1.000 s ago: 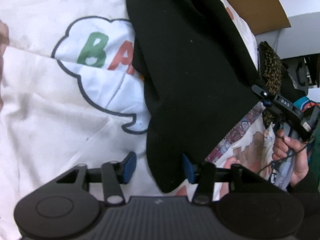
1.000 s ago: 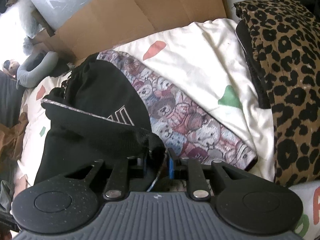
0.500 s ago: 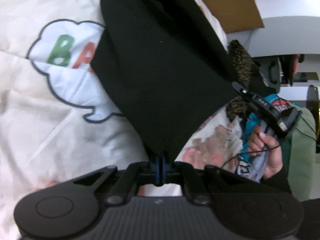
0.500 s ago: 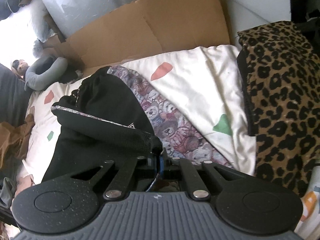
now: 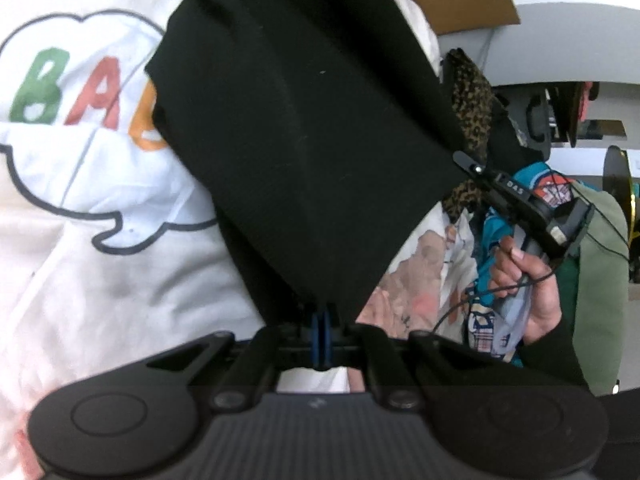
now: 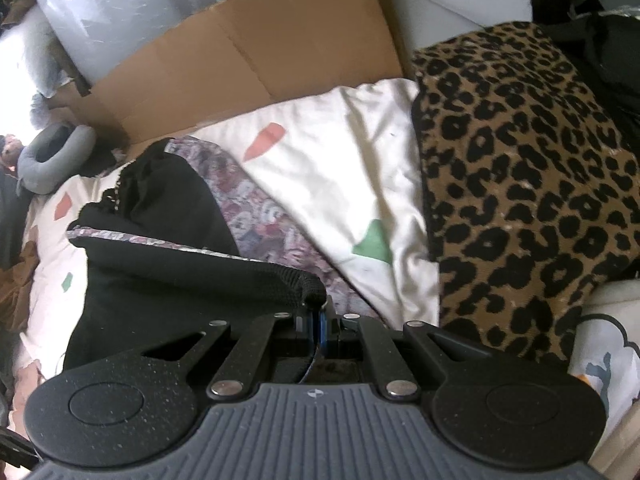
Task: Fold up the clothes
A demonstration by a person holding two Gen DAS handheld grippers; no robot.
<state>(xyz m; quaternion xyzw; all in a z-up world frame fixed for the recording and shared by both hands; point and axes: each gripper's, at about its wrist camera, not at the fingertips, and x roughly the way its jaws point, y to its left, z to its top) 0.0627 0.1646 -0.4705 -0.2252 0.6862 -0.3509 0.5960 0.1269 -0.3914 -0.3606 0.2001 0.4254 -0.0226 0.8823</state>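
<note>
So both grippers are pinching the black garment [image 5: 304, 128]: left gripper [image 5: 322, 322], right gripper [image 6: 318, 316]. Only the left view is showing the hand [image 5: 532, 284]; only the right is showing the leopard-print fabric [image 6: 520, 184] fully.

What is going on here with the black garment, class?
A person is folding clothes with a handheld gripper in each hand. The left gripper has its jaws shut on a lower corner of the black garment, and the right gripper is shut on another edge of it. The garment hangs stretched between them above a white printed sheet. A leopard-print cloth lies to one side, untouched.
</note>
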